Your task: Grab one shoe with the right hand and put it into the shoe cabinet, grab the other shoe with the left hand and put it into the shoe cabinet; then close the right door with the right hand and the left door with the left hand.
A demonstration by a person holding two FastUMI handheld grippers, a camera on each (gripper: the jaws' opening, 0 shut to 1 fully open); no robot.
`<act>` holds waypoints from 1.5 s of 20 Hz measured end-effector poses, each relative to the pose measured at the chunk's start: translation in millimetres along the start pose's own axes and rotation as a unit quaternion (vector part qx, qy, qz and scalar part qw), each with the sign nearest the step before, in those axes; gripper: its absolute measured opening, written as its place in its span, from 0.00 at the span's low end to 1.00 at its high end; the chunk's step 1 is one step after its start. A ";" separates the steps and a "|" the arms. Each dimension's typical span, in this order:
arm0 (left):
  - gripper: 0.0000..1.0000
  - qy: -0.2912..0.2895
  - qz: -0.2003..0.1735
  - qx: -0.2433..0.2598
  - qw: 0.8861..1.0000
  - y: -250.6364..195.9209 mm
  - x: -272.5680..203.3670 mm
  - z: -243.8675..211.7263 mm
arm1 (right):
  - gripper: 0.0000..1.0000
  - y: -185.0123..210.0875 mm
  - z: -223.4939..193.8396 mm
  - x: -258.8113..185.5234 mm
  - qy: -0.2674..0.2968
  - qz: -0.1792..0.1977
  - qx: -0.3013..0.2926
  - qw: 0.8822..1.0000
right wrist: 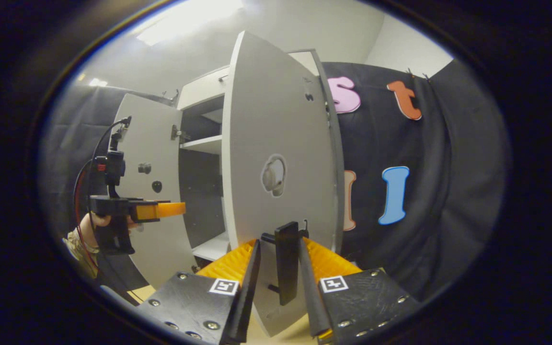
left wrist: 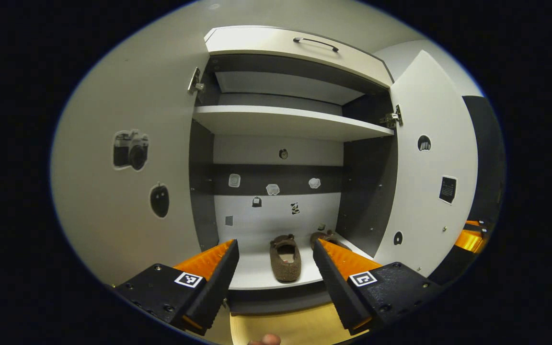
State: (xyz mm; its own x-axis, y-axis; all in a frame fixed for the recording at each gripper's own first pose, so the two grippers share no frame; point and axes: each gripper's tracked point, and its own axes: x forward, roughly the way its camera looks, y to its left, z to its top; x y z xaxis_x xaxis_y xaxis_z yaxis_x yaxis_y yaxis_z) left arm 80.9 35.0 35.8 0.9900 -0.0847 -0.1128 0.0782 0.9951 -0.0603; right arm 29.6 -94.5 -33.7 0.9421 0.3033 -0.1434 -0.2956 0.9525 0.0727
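Note:
Two brown slippers lie on the cabinet's bottom shelf (left wrist: 257,275): one slipper (left wrist: 285,258) in the middle, the other slipper (left wrist: 323,235) to its right, partly hidden by my finger. My left gripper (left wrist: 275,247) hangs open before the cabinet, holding nothing; the right gripper view shows that left gripper (right wrist: 180,209) in a hand (right wrist: 91,223). Both doors stand wide open. My right gripper (right wrist: 279,242) straddles the black handle (right wrist: 286,258) of the right door (right wrist: 276,143), its jaws narrow, with a sliver of door showing between handle and left finger.
The left door (left wrist: 127,191) carries stickers and swings out to my left. The right door (left wrist: 429,182) stands out to the right, the right gripper (left wrist: 470,238) at its outer side. An upper shelf (left wrist: 285,122) and a drawer with a handle (left wrist: 315,43) sit above. Black cloth wall (right wrist: 429,191) hangs behind.

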 end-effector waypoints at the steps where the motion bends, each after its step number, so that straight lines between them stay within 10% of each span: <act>1: 0.95 0.000 0.004 -0.001 1.000 1.8 -4.3 0.7 | 0.43 8.4 -2.8 6.3 0.003 0.009 0.005 1.000; 9: 0.95 -0.004 0.038 -0.014 0.999 23.2 -43.8 0.7 | 0.51 66.7 -7.1 69.9 0.003 0.060 0.037 0.998; 11: 0.95 -0.002 0.046 -0.021 0.999 28.6 -55.1 -1.3 | 0.43 67.0 -4.5 80.1 0.001 0.052 0.038 0.998; 21: 0.96 -0.008 0.081 -0.049 0.995 42.8 -128.3 1.4 | 0.75 66.5 -0.6 111.0 -0.013 0.004 0.010 1.000; 30: 0.96 -0.049 0.181 -0.043 0.981 119.7 -183.8 14.5 | 0.76 67.3 -4.0 144.8 -0.014 -0.005 0.041 0.999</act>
State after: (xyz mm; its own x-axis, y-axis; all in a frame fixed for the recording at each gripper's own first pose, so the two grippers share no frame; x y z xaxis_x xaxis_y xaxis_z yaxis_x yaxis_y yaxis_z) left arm -90.0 170.5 63.7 0.9580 0.2828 -0.0465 -0.2864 0.9509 -0.1170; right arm 145.5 13.6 -53.5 0.9495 0.2915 -0.1162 -0.2731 0.9499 0.1517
